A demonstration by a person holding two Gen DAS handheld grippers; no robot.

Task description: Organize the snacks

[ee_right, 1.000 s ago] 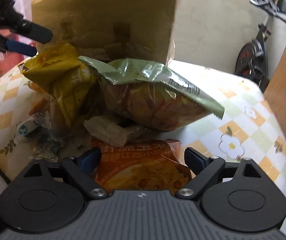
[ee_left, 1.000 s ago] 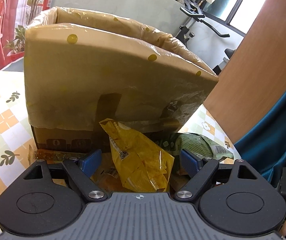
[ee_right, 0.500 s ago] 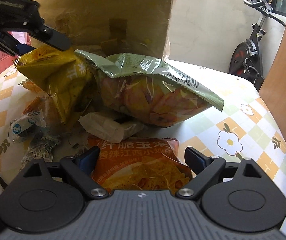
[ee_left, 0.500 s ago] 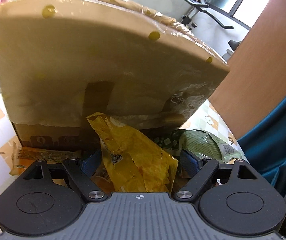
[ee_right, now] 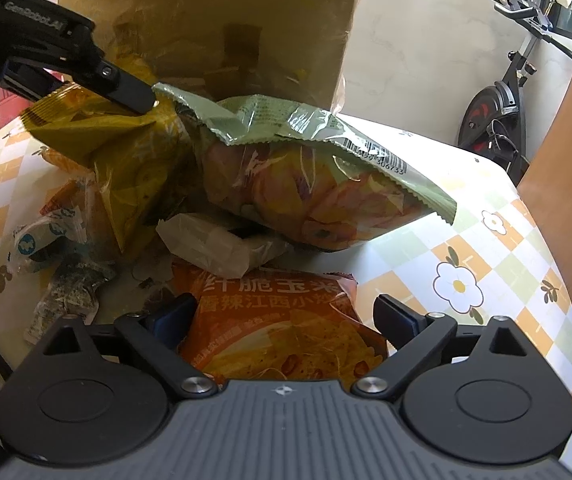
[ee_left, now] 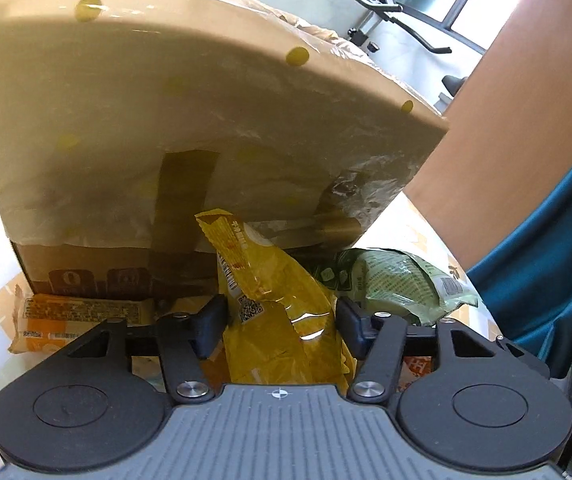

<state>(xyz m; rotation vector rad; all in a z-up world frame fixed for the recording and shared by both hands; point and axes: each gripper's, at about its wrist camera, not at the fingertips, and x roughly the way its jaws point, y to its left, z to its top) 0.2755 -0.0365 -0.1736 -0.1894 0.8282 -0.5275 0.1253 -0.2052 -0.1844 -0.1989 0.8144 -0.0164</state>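
Left tool [ee_left: 280, 320] jaws newly closed on yellow snack bag [ee_left: 282, 320].

Left tool [ee_left: 282, 316] has just been closing; right tool [ee_right: 282, 320] gapes wide.

Flower-checked table [ee_right: 482, 256] — cardboard box [ee_left: 190, 120], snack packets [ee_right: 286, 320] heaped.

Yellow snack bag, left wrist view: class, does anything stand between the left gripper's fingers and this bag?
Nothing visible does. The yellow snack bag already sits between the fingers of the left gripper, whose jaws have just been closing; both pads appear to touch its sides. The lined cardboard box rises right behind it.
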